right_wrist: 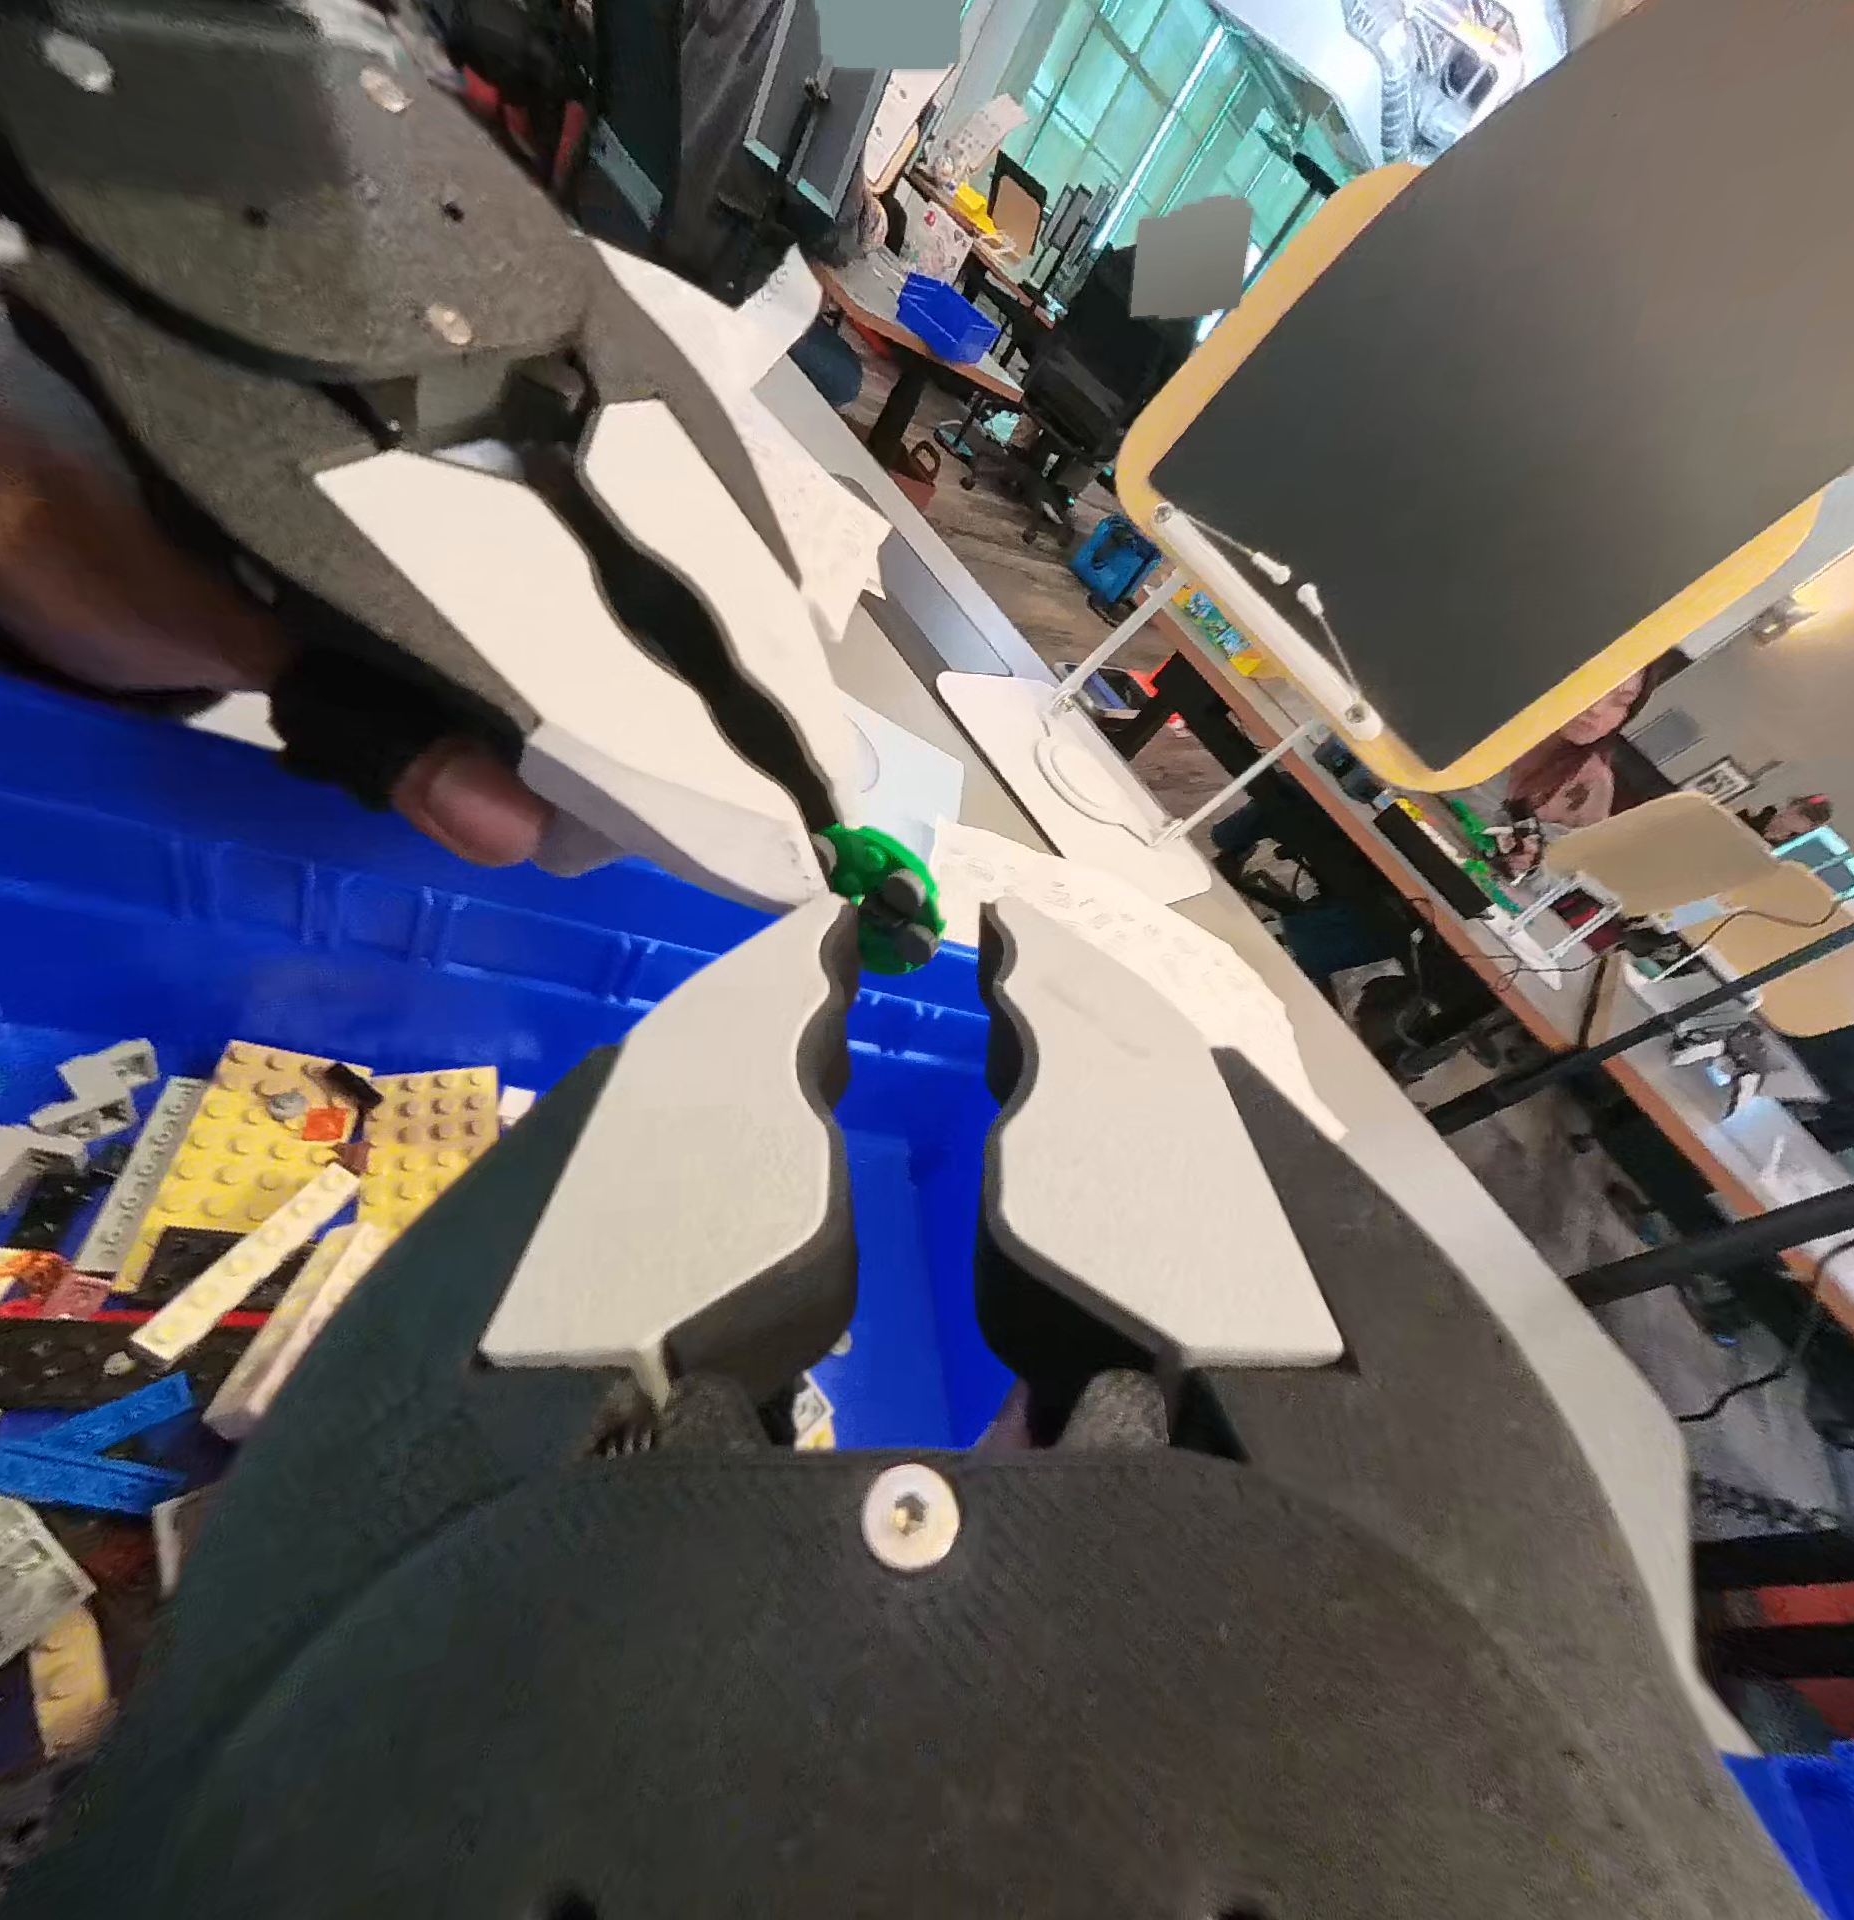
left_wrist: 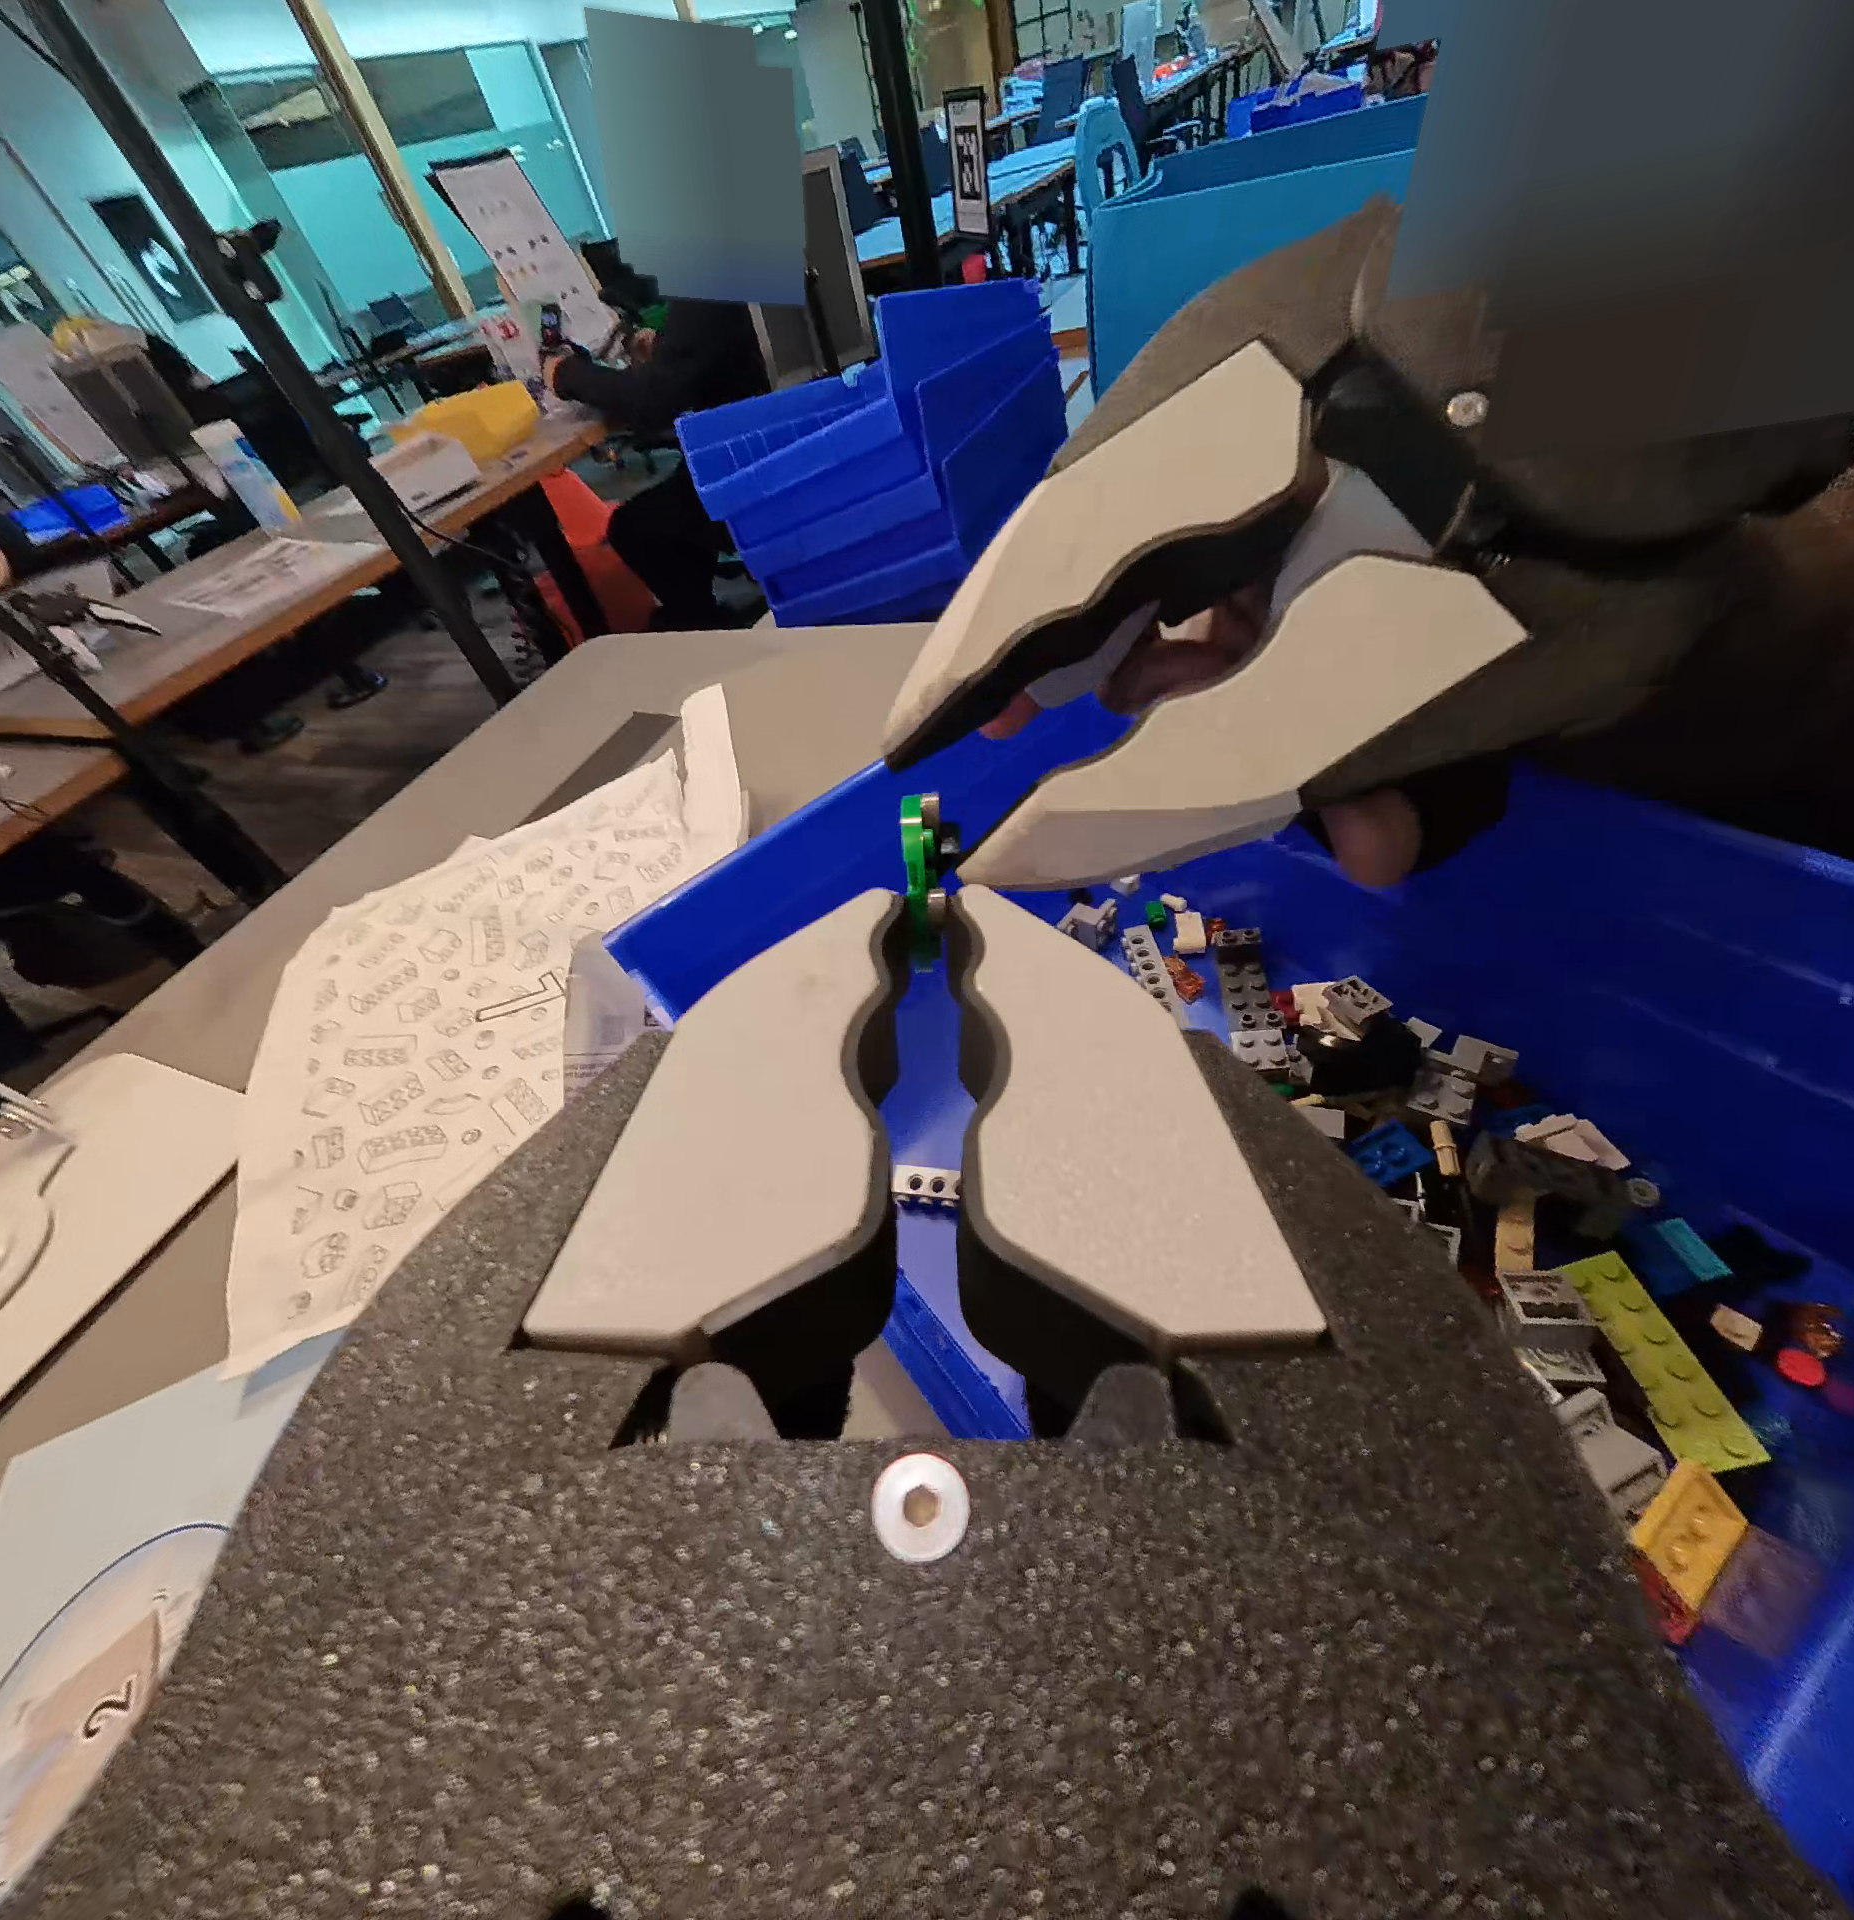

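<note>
Over the blue bin, your left gripper pinches a green round piece edge-on; only the right wrist view shows its grey studs, beside your right gripper, spread wide.

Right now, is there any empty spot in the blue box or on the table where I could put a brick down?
The blue bin is bare near its left wall, under the left gripper; bricks crowd its right side. The grey table is bare beyond the printed sheet. The grippers nearly meet at the green round plate.
</note>
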Demonstrator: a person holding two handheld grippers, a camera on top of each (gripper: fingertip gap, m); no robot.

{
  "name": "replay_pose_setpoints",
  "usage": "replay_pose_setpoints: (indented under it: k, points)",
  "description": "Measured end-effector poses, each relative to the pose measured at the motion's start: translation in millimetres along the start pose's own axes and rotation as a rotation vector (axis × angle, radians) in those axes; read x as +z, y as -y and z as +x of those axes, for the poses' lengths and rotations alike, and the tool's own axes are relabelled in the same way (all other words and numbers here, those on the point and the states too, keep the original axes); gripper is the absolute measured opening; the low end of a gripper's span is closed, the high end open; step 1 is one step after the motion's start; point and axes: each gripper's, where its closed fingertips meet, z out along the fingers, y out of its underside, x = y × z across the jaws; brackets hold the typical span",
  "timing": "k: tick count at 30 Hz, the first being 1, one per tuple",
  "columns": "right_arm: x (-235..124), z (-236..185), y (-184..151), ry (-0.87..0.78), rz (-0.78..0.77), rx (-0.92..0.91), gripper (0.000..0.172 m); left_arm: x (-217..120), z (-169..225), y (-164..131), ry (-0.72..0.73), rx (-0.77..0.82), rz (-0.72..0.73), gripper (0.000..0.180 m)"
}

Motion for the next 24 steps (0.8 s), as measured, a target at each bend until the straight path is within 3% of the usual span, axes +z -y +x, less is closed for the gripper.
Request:
replay_pose_setpoints:
  k: [10, 17, 20, 24]
  points:
    - [-2, -1, 2, 0.039, 0.012, 0.098, 0.015, -1, 1, 5, 0.045, 0.077, 0.068, 0.006]
    - [-2, -2, -3, 0.055, -0.021, 0.101, 0.013, 0, -1, 1, 0.048, 0.084, 0.021, 0.007]
    - [-10, 34, -12, -0.154, -0.046, 0.079, 0.0, -5, -7, 2, 0.058, 0.075, 0.022, 0.006]
    - [-15, 27, -22, -0.071, -0.099, 0.05, 0.0, -3, -4, 2, 0.02, 0.028, 0.016, 0.006]
